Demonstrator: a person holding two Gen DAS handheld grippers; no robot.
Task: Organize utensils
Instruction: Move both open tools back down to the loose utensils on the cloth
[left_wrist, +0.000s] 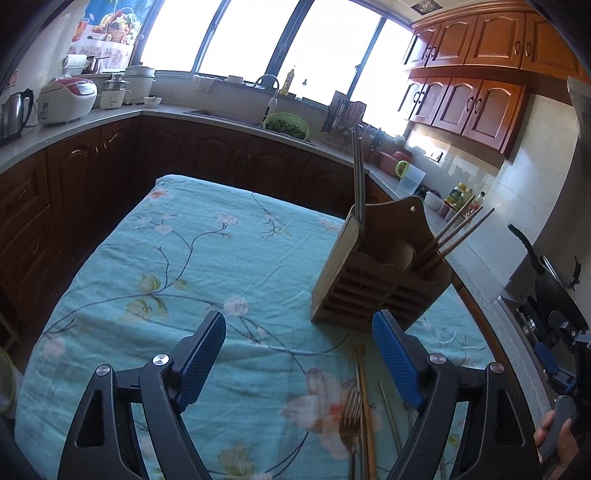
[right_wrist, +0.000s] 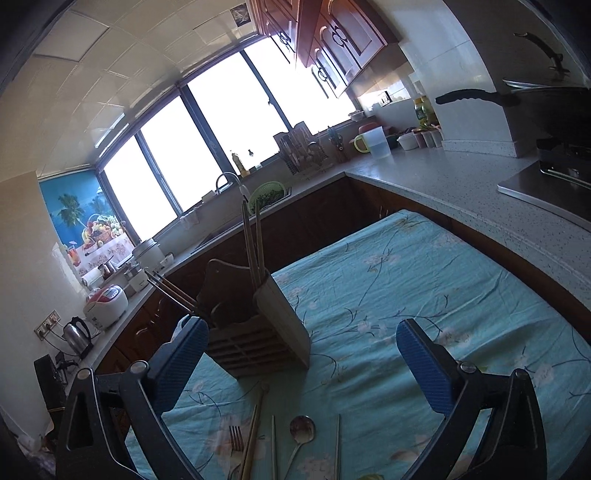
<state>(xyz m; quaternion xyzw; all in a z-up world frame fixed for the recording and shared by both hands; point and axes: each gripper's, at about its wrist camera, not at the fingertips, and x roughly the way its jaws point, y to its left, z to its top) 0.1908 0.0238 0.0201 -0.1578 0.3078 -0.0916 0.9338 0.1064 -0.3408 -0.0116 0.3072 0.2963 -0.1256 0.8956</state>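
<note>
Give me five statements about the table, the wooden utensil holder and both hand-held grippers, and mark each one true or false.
1. The wooden utensil holder stands on the floral tablecloth. True.
2. The left hand-held gripper is clamped on the fork. False: its jaws stand open and empty, with the fork lying on the cloth below.
3. A spoon lies on the cloth in front of the holder. True.
4. The holder is empty. False: chopsticks and other sticks rise from it.
5. The right hand-held gripper holds the spoon. False: its jaws are wide open with nothing between the pads.
</note>
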